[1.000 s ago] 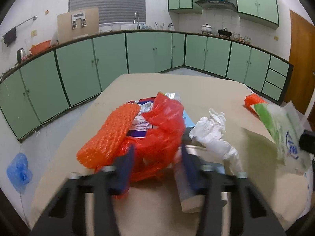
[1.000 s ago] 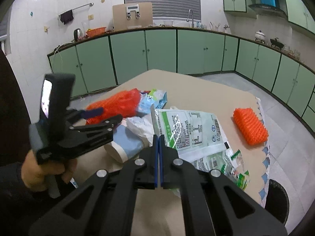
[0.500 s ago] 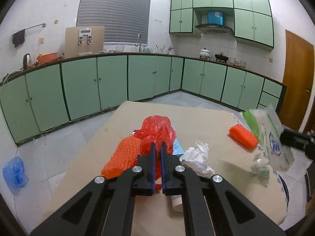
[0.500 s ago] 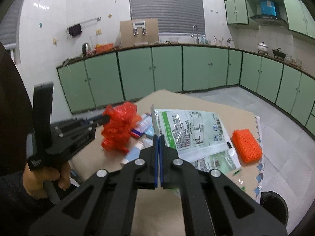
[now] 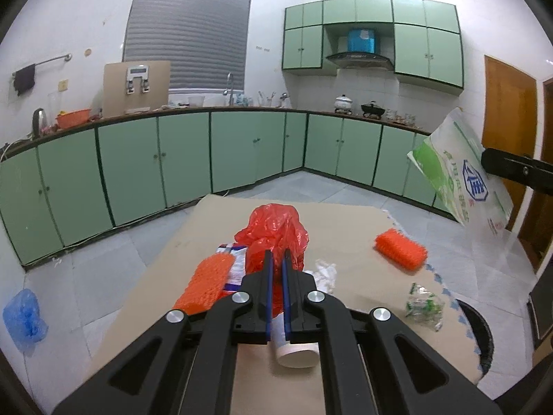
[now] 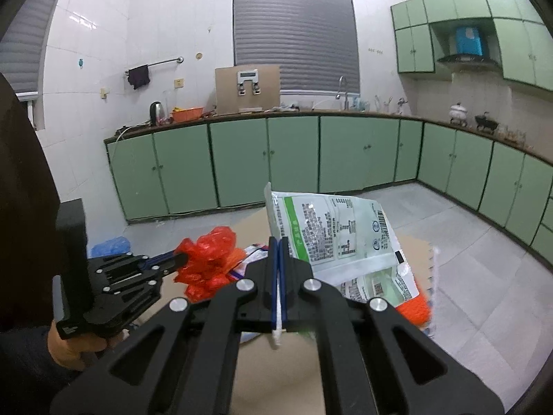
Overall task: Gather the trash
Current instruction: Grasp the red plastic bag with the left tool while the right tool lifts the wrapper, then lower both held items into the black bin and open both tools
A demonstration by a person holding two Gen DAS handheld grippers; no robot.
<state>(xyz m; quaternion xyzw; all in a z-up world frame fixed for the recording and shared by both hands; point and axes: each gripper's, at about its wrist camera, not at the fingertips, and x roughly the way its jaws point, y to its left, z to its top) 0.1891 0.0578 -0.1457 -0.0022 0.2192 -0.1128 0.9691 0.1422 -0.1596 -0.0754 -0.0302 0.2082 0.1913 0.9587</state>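
My left gripper is shut on a red plastic bag and holds it above the cardboard-covered table. In the right wrist view the left gripper and the red bag show at lower left. My right gripper is shut on a white and green plastic package, lifted above the table; that package hangs at the right in the left wrist view.
On the table lie an orange foam net, another orange net, a printed wrapper, crumpled white tissue, a paper cup and a clear crumpled wrapper. A black bin stands at the table's right edge. A blue bag lies on the floor.
My left gripper shut on the red bag and lifted it off the table. My right gripper has risen higher with the package.
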